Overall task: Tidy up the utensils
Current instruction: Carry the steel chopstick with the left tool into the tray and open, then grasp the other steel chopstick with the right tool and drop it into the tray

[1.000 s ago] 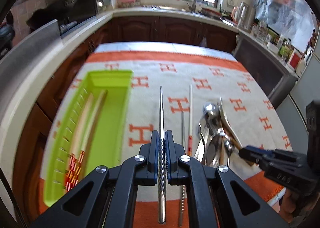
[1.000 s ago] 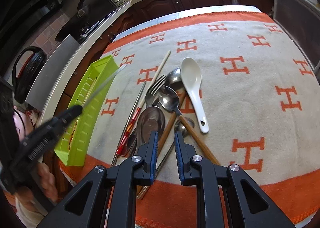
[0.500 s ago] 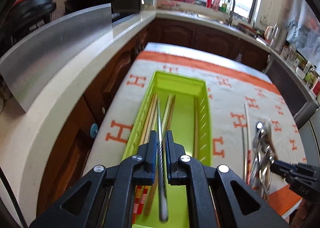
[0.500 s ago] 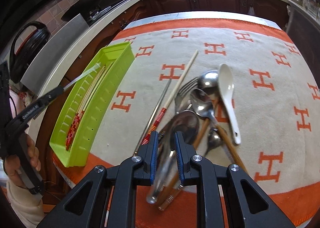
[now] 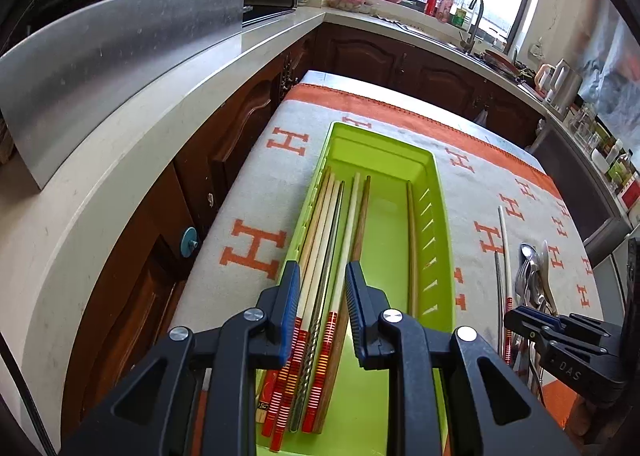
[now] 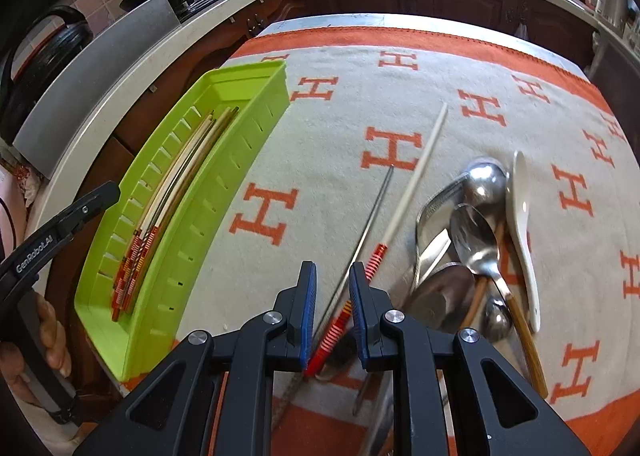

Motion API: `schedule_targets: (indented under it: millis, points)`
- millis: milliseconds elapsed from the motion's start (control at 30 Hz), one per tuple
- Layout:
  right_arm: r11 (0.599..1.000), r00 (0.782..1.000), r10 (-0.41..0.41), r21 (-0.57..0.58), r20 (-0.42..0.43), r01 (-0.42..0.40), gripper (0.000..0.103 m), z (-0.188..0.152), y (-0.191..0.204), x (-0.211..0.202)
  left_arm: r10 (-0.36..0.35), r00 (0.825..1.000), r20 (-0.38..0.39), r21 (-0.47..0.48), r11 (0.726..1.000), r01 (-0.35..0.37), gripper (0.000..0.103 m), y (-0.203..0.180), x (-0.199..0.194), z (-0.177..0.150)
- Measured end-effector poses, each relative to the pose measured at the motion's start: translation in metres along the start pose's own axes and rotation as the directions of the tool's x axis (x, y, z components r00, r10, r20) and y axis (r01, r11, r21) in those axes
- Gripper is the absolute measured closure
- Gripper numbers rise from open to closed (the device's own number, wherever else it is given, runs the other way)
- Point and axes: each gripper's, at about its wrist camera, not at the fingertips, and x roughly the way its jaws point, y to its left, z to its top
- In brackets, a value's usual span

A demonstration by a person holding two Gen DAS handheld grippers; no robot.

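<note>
Right hand-held gripper [image 6: 332,310]: open; we are straddling the red-banded chopstick [image 6: 404,211], judged light, stiff, slippery; grip its banded end.

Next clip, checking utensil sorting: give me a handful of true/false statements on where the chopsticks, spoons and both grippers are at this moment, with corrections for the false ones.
1. The left gripper is open above the lime-green plastic tray. True.
2. The twisted metal chopstick lies in the tray among the wooden ones. True.
3. The white ceramic spoon is in the tray. False: it lies on the orange-and-grey H-pattern cloth beside the metal spoons.
4. The right gripper is clamped shut on a spoon. False: it is open, straddling the red-banded white chopstick.
5. Every chopstick is in the tray. False: that one and a thin metal chopstick remain on the cloth.
</note>
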Motion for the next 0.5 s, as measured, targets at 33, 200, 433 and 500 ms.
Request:
schedule_targets:
  millis: [33, 200, 433, 500]
  points:
    - [1.0, 1.0, -0.004, 0.001, -0.006, 0.004, 0.086, 0.002, 0.001, 0.004, -0.002, 1.0, -0.001, -0.003, 1.0, 0.002, 0.082, 0.001, 0.0, 0.0]
    - [0.999, 0.999, -0.041, 0.004, -0.035, 0.041, 0.086, 0.007, 0.006, 0.016, -0.012, 1.0, 0.0, -0.01, 1.0, 0.012, 0.082, 0.002, 0.0, 0.001]
    - [0.997, 0.994, -0.068, 0.028, -0.083, 0.071, 0.086, 0.003, 0.005, 0.021, -0.025, 1.0, 0.001, -0.009, 1.0, 0.025, 0.082, 0.0, -0.001, 0.0]
    - [0.997, 0.993, -0.074, 0.018, -0.088, 0.076, 0.085, 0.001, 0.007, 0.02, -0.029, 1.0, 0.001, -0.009, 1.0, 0.029, 0.082, -0.001, -0.001, 0.001]
